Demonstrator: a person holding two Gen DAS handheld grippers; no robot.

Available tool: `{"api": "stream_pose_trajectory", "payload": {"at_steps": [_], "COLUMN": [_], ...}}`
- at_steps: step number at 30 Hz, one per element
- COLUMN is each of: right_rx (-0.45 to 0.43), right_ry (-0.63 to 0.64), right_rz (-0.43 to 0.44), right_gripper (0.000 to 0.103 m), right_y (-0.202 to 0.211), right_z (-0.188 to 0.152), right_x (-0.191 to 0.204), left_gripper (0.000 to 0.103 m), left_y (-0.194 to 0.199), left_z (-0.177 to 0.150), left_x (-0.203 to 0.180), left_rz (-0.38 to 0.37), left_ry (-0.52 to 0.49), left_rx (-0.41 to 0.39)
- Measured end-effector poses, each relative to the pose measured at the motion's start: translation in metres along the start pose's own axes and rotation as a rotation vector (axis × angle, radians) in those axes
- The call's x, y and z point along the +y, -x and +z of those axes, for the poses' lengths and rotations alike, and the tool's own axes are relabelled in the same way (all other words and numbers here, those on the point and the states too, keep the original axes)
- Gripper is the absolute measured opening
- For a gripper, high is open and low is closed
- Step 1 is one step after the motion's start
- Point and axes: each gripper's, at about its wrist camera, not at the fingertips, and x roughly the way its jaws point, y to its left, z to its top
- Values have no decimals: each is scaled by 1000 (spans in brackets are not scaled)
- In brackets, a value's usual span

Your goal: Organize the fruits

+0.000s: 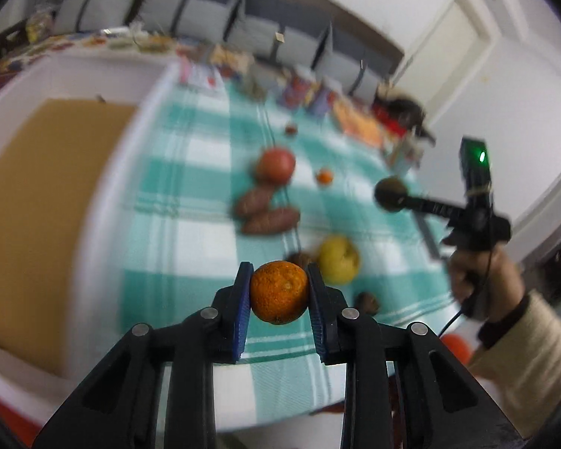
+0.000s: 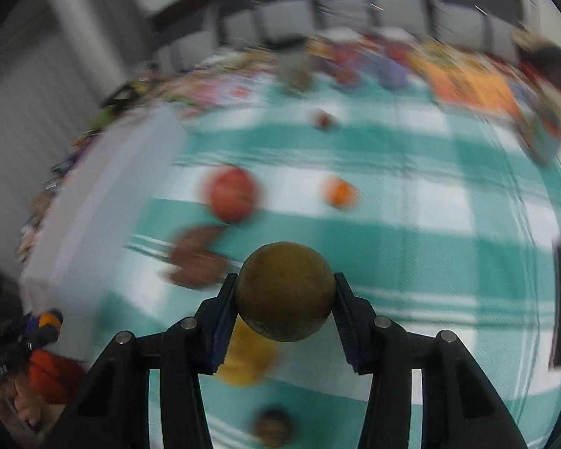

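My left gripper [image 1: 279,292] is shut on an orange mandarin [image 1: 279,292] and holds it above the teal checked cloth [image 1: 205,202]. My right gripper [image 2: 285,295] is shut on a round brown fruit [image 2: 285,292], held in the air; it also shows in the left wrist view [image 1: 391,194]. On the cloth lie a red apple [image 1: 276,164], two sweet potatoes [image 1: 261,213], a small orange [image 1: 324,176], a yellow pear [image 1: 338,263] and small brown nuts [image 1: 367,302]. A large white tray with a tan liner [image 1: 48,202] stands at the left.
Packets and clutter [image 1: 318,93] line the far edge of the table. Grey chairs [image 1: 205,11] stand behind it. Another red-orange fruit [image 1: 458,348] shows near the front right. The person's right hand and sleeve [image 1: 505,299] are at the right.
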Motion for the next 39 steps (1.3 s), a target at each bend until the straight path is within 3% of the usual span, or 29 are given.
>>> {"api": "stream_pose_trajectory", "payload": {"at_steps": [4,5,10,13,16,18,19,21,23,24,26,30,34,39], "right_rx": [-9,1,115,185,258,289,257,249,200,168,89,-91,-250,-342], "right_ry": [119,136,219,293,315,312,331,348,335,327,313,333,353,266], "right_rz": [186,226,418,425,368,322,301,241,237,231,231,204,89,-125], "right_gripper": [48,48,48,48,48,49,49,51,68,74,77,93,101,103], "right_y": [2,-2,-44,-75,-111,-129,-132,-136,-134,-129,-106,-43,24,69], "right_z": [25,27,21,8,-3,-7,-6,-1,10,16,32,40,23,-38], "right_x": [104,125,242,298,325,332,339,348,351,350,342,328,281,194], "left_gripper": [28,28,28,28,28,29,30,40,73,76,76,79,81,84], "left_y": [53,61,60,47,38,38,39,43,54,61,78,102,97,39], "left_z": [18,20,17,12,7,4,0,-3,-1,2,9,22,21,-14], "left_x": [44,64,137,165,181,187,188,193,193,191,182,145,88,17], "left_rz": [117,178,343,407,437,466,483,523,560,580,591,566,467,215], "left_ry": [41,59,153,177,196,196,198,218,226,226,217,166,83,23], "left_rx": [-74,-81,-14,43,82,82,77,59,19,-14,-88,-213,-266,-206]}}
